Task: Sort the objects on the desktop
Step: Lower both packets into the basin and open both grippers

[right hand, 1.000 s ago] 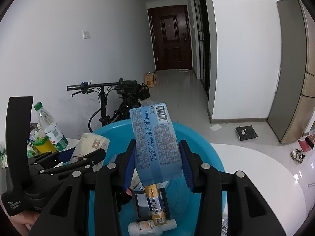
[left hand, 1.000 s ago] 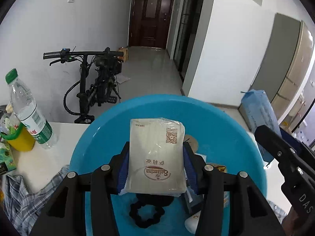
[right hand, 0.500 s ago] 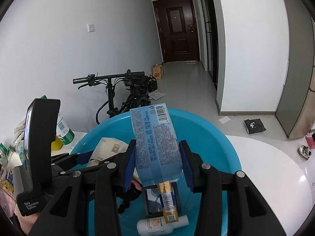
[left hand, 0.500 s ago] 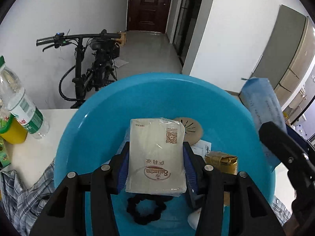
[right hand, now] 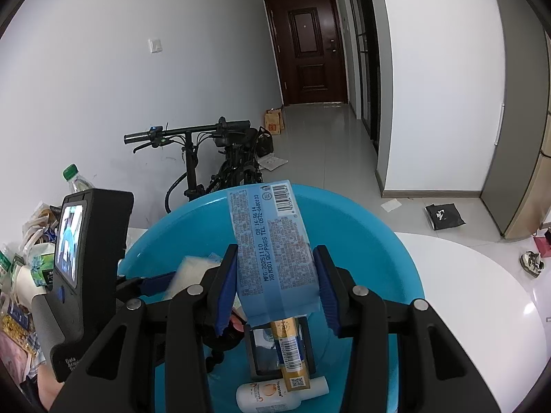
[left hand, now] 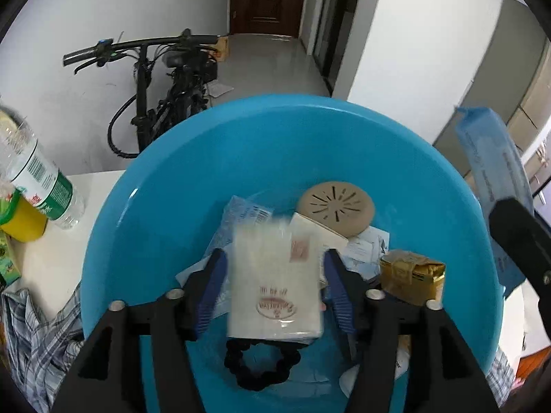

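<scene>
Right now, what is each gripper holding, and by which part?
The right gripper clamps the blue packet by the side edges of its lower half. The left gripper has just been opening; the white packet sits blurred between its jaws, apparently released over the blue basin.

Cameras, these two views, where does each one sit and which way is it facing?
Left wrist: sits on the left gripper, looking steeply down into the blue basin; its just-opened jaws flank the white packet, blurred and seemingly released.
Right wrist: sits on the right gripper, facing the hallway door over the basin; its fingers clamp the blue pack, and the left gripper's handle shows at left.
Shared: basin, bicycle, water bottle, door.
</scene>
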The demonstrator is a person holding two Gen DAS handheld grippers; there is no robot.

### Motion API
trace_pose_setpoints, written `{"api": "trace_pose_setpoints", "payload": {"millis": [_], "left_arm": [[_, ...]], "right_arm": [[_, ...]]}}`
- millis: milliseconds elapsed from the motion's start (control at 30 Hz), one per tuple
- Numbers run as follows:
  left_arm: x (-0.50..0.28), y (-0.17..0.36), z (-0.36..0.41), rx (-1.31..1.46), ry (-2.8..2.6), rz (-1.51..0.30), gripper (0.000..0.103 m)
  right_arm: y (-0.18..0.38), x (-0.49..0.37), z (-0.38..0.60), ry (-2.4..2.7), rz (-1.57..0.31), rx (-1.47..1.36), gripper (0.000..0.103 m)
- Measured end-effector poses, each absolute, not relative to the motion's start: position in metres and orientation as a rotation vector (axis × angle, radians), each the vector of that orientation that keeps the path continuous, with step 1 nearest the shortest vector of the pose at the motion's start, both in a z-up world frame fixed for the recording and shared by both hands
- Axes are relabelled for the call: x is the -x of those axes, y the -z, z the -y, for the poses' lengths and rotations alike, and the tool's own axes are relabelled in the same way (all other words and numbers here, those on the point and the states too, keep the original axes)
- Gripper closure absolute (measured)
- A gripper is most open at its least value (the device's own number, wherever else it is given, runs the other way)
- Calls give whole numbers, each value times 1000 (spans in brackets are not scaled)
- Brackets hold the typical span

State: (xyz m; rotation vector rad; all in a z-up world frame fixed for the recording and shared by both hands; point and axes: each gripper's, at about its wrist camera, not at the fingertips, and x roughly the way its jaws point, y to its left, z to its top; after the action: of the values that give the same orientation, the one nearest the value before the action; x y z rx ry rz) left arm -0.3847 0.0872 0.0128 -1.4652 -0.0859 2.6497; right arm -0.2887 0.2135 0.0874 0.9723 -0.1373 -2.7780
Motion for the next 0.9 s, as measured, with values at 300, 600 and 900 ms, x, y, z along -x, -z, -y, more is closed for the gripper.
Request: {"api": "trace_pose_setpoints", "payload": {"millis": [300,600,900], "left_arm": [[379,-43,-54,1350,-2806,137,24],[380,-54,-25,1338,-2839,252,19],[377,-58,-36,1312,-2834,208,19]], "right_arm": [[-84,289,-208,2766,128,-983,61],[-70,290,-180,2685,55,-1038,61],[-54,296,-171,2639,0,-1124,61]]}}
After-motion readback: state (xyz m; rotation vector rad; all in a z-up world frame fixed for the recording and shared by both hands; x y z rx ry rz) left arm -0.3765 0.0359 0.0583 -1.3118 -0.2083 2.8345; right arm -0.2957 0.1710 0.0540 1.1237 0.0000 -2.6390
